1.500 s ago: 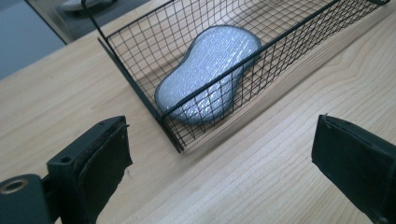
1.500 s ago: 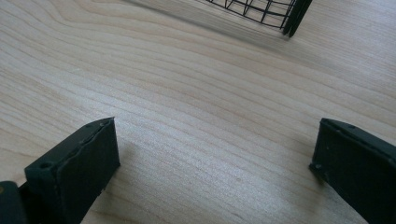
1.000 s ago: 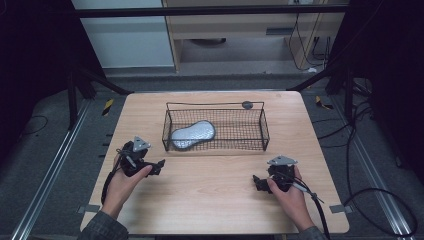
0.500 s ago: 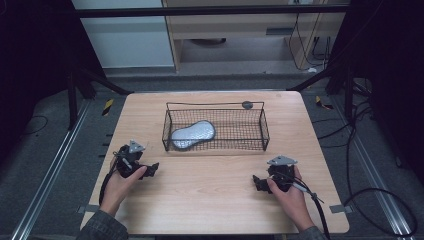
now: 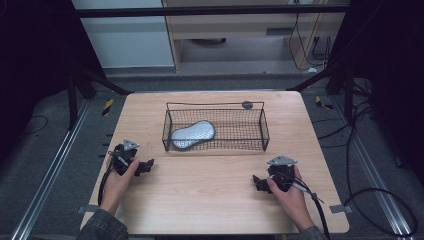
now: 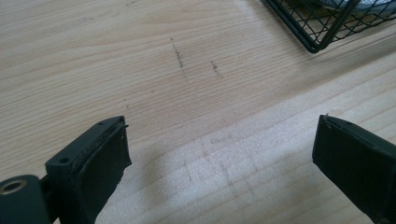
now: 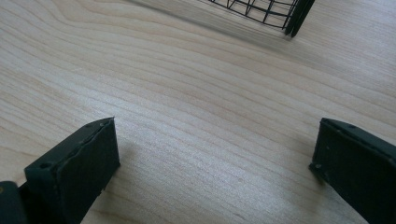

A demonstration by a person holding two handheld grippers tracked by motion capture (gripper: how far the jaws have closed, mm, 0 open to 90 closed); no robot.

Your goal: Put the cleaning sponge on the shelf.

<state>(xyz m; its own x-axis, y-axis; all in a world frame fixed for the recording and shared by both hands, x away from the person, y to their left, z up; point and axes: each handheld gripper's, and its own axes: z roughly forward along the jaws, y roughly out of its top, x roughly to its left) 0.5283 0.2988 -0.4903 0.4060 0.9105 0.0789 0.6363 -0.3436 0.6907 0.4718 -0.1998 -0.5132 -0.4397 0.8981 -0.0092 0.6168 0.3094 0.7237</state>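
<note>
I hold both tools wide open and empty: the left tool (image 5: 148,165) is nearer the pad (image 5: 193,135), lying slantwise in the basket (image 5: 215,146), up-right of it; the right tool (image 5: 256,182) is farther.

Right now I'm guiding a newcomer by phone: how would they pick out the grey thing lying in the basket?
On the wooden table stands a black wire basket, toward the far edge. In its left half lies the silvery-grey pad, flat, elongated and rounded, narrower at the middle. Its pale sheen sets it apart from the small dark round thing at the basket's far rim.
</note>
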